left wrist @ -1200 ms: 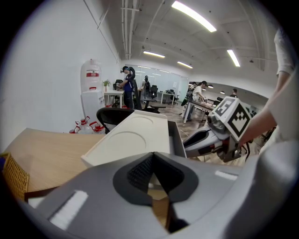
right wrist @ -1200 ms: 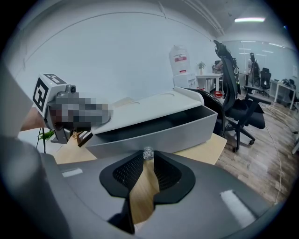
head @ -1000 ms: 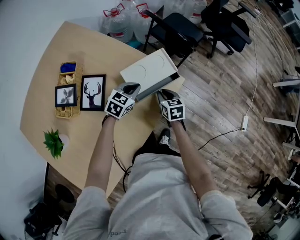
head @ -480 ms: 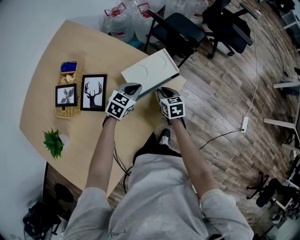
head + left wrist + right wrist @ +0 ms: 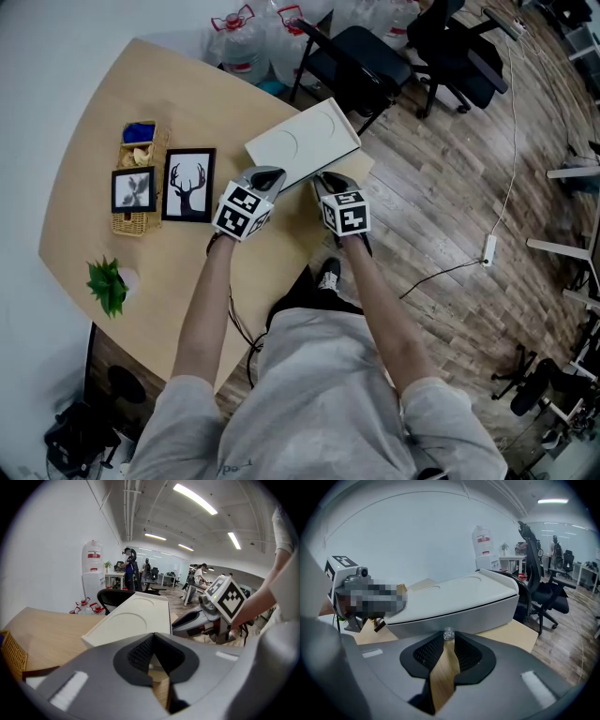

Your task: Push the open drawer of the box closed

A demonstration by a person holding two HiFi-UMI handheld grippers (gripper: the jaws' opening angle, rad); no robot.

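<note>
Working at a curved wooden counter (image 5: 112,103) in an open office, with chairs and water jugs beyond at 12 o'clock. Setting the left tongs (image 5: 265,176) and right tongs (image 5: 330,184) against the 6 o'clock face of the white drawer box (image 5: 302,142), lying near the counter's 2 o'clock edge. Holding both pairs of jaws drawn together on nothing, with the right tips right at the clear knob (image 5: 448,633). Judging the drawer (image 5: 487,613) nearly home, with only a dark seam showing. Needing next a short, even shove toward 12 o'clock, avoiding sliding the box itself off the edge.
</note>
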